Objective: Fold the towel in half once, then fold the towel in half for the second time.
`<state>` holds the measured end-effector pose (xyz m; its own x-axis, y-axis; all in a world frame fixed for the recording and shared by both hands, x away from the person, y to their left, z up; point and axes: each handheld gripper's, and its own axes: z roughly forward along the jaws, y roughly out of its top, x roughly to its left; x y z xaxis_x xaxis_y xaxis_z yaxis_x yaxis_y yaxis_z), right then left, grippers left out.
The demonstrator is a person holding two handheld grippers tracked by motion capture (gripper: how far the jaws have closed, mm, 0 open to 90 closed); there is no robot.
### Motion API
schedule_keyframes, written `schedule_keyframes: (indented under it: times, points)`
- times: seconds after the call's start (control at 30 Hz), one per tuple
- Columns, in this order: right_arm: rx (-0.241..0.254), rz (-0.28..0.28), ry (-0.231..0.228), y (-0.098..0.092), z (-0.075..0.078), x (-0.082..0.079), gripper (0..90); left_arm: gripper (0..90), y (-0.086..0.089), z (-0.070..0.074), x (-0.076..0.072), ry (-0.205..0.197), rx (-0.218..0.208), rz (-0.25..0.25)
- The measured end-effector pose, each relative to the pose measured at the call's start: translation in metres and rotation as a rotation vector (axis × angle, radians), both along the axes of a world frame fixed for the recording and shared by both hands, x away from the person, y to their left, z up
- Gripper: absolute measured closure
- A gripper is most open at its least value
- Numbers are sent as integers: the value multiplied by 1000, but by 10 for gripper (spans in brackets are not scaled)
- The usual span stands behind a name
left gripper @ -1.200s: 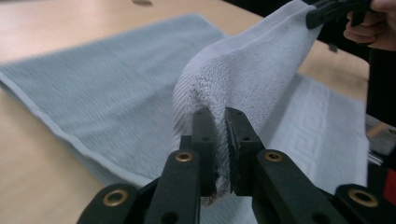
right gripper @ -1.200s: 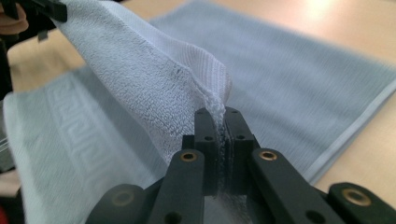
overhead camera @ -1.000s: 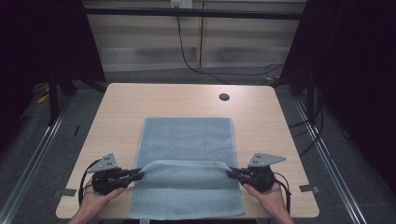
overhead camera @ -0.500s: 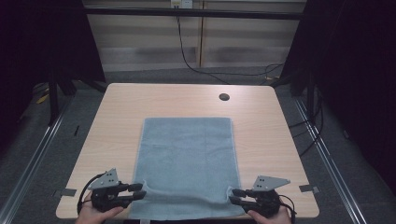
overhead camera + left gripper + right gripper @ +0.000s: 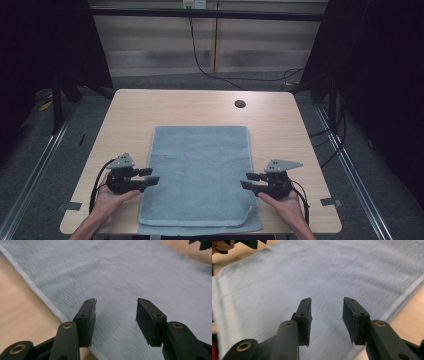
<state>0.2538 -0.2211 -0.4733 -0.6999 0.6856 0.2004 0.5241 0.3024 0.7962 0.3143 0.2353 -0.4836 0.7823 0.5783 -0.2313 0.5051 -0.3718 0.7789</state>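
Both jaws just opened, nothing gripped: left gripper (image 5: 151,176) and right gripper (image 5: 246,180) flank the grey towel (image 5: 199,170) lying between them.

No readable text, label, brand, number or sign is showing anywhere in these views. The pale blue-grey terry towel (image 5: 200,175) is lying plain, bearing no tag or print that can be made out. The light wooden surface (image 5: 150,110) is carrying no lettering, and the small dark round hole (image 5: 240,104) in it is unmarked. The black claw pads (image 5: 150,320) are showing only small screw holes and brass rivets, no writing. A small pale fitting (image 5: 194,4) on the back wall is too blurred and small to read.
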Motion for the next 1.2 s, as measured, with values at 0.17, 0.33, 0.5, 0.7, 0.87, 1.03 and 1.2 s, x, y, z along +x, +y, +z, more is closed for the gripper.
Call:
schedule_keyframes:
  times: [0.17, 0.33, 0.5, 0.7, 0.87, 1.03, 1.2]
  points:
    - [-15, -10, 4, 11, -2, 37, 558, 489, -9, -9, 33, 0, 7, 54]
    - [-52, -7, 51, 26, -18, 65, 538, 501, -19, -17, 49, 11, 46, 41]
    - [-75, -15, 72, 34, -31, 75, 526, 509, -18, -21, 46, -3, 79, 15]
    - [-104, -7, 55, 32, -31, 62, 526, 512, -15, -22, 31, -17, 78, -7]
    - [-113, 7, 53, 26, -31, 44, 529, 512, -16, -23, 18, -3, 58, -38]
    - [-110, 6, 55, 23, -31, 34, 529, 521, -17, -23, 9, 4, 43, -47]
    - [-132, 9, 54, 23, -29, 25, 532, 521, -18, -23, -2, -7, 51, -62]
